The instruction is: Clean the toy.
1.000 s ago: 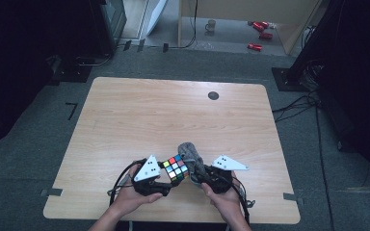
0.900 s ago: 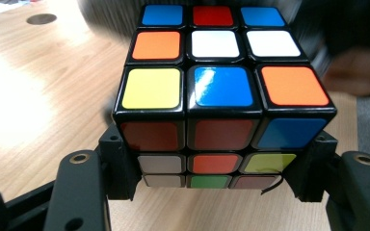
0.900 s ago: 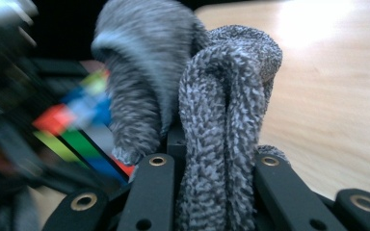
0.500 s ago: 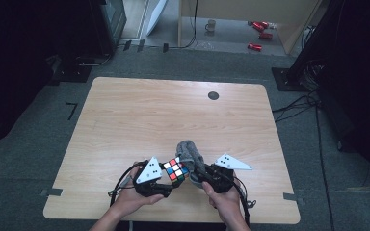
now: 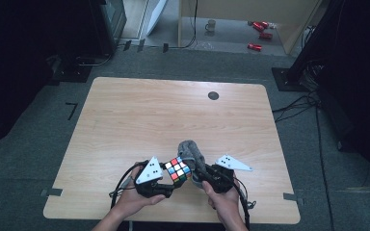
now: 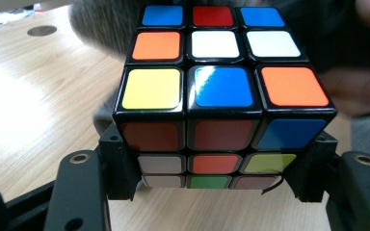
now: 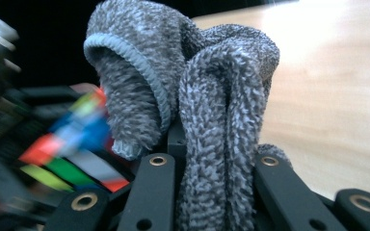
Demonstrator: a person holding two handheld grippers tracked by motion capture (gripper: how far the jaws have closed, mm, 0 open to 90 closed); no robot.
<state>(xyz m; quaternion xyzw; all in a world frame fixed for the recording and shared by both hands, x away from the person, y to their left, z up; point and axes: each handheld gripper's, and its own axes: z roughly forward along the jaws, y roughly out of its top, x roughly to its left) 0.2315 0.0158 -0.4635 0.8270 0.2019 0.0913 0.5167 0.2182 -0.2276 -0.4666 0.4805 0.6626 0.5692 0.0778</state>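
**Cube clamped, cloth brought against it**

The puzzle cube (image 6: 221,96) is gripped between the 2 jaws of the left gripper (image 5: 166,179) and held just above the table (image 5: 173,115) near its front edge – steady, seemingly so that its faces can be wiped. Just beside the cube, on its far-right side, a grey cloth (image 7: 192,86) is pinched in the closed jaws of the right gripper (image 5: 200,175) – bunched upward, touching the cube.
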